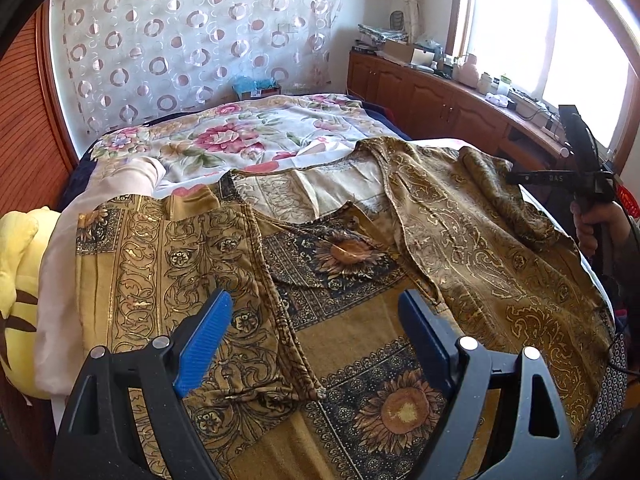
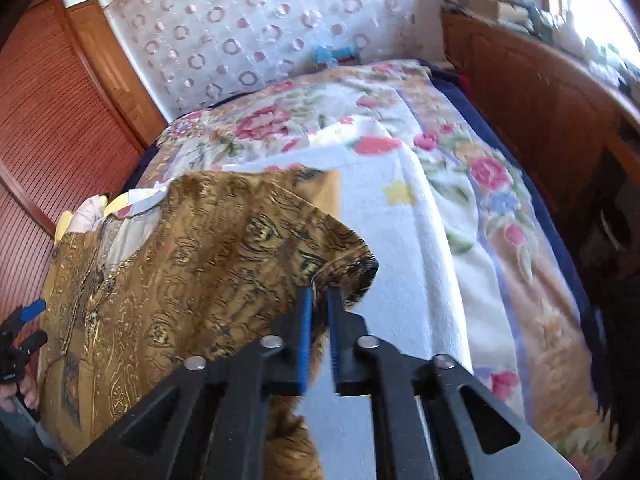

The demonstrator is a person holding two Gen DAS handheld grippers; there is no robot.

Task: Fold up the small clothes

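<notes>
Gold-brown patterned garment lies spread on the bed, over a floral blanket. Right gripper: jaws pressed together, pinching a sleeve cuff lifted off the blanket. Left gripper: jaws spread wide above the garment's front, nothing between them. Yellow plush and a pale cloth sit at the left bed edge. Room: circle-print curtain behind the bed, slatted wood door, wooden cabinet cluttered under a bright window.
</notes>
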